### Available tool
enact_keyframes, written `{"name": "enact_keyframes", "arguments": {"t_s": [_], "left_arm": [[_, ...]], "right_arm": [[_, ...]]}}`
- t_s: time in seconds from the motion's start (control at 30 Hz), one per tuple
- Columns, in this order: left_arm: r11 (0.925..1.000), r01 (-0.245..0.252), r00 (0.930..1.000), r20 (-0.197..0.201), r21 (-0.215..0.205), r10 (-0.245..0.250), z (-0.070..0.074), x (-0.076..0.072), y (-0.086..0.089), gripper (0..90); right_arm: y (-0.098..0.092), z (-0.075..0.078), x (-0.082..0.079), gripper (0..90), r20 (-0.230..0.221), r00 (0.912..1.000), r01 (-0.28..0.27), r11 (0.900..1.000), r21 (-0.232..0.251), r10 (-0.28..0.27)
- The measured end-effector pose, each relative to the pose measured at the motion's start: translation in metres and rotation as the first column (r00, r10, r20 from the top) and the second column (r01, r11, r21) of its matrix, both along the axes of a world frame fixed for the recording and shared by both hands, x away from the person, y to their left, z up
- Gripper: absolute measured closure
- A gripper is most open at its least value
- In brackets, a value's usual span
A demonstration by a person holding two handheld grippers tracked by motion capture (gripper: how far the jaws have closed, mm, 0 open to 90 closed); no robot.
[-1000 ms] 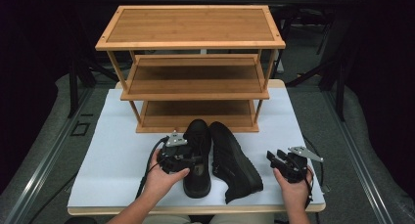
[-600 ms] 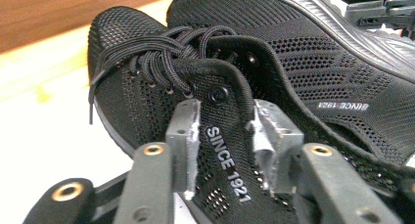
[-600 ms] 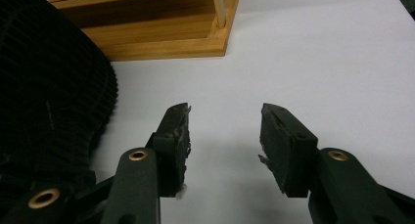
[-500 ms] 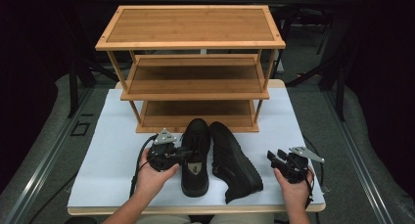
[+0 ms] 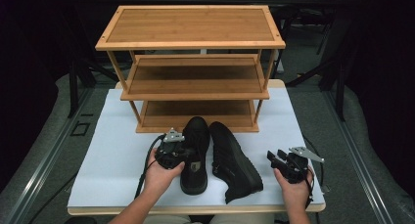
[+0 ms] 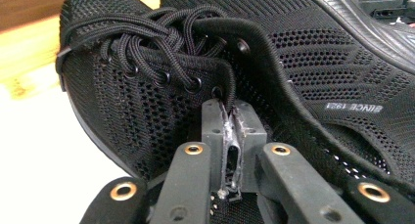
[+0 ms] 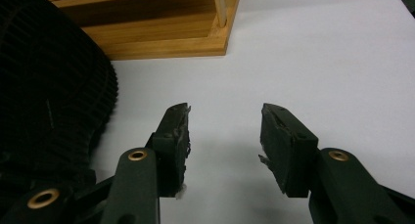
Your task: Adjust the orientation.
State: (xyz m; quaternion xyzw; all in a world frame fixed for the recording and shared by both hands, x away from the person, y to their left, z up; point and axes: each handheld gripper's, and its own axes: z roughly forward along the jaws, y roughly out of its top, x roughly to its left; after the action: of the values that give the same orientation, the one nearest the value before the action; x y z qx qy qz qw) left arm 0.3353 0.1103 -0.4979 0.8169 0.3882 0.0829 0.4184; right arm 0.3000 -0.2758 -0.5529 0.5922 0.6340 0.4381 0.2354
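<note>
Two black mesh lace-up shoes lie side by side on the white table cover in front of a bamboo shoe rack. The left shoe (image 5: 195, 136) points its toe at the rack. My left gripper (image 5: 184, 157) is at this shoe's left side. In the left gripper view it (image 6: 230, 131) is shut on the rim of the shoe's (image 6: 147, 97) opening, just below the laces. The right shoe (image 5: 237, 165) lies tilted on its side, sole facing right. My right gripper (image 5: 272, 156) rests open to the right of it, nothing between its jaws (image 7: 225, 131).
The three-tier rack (image 5: 195, 82) stands at the back centre with bare shelves; its base (image 7: 161, 38) is close ahead of the right gripper. The white cover (image 5: 112, 150) reaches the table's front edge. The right shoe's ribbed sole (image 7: 49, 111) is just left of the right gripper.
My left hand and gripper shifted a little left and back again at the left shoe's side. The shoes and the right gripper have hardly moved.
</note>
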Motion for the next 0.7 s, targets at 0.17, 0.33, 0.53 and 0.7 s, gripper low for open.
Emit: {"name": "enact_keyframes", "arguments": {"t_s": [0.17,0.33,0.53,0.7], "left_arm": [[0.9998,-0.001,0.9996,0.03,0.018,0.0,0.012,-0.004,0.008,88.3],[0.9997,-0.009,0.9991,0.043,0.025,0.008,0.017,-0.004,0.018,88.6],[0.9995,-0.027,0.9991,0.034,0.015,0.026,0.023,0.001,0.038,88.8],[0.9986,-0.045,0.9985,0.033,0.027,0.044,0.027,0.002,0.065,88.9]], "right_arm": [[-0.001,0.0,0.0,53.6,-0.007,1.0,0.002,1.0,0.0,-0.002],[0.001,0.0,0.0,53.6,0.0,1.0,0.002,1.0,0.002,-0.002],[-0.001,0.0,0.0,53.6,0.02,0.9997,0.011,1.0,0.016,-0.011],[-0.001,0.002,0.0,53.9,0.022,0.9996,0.015,1.0,0.021,-0.015]]}}
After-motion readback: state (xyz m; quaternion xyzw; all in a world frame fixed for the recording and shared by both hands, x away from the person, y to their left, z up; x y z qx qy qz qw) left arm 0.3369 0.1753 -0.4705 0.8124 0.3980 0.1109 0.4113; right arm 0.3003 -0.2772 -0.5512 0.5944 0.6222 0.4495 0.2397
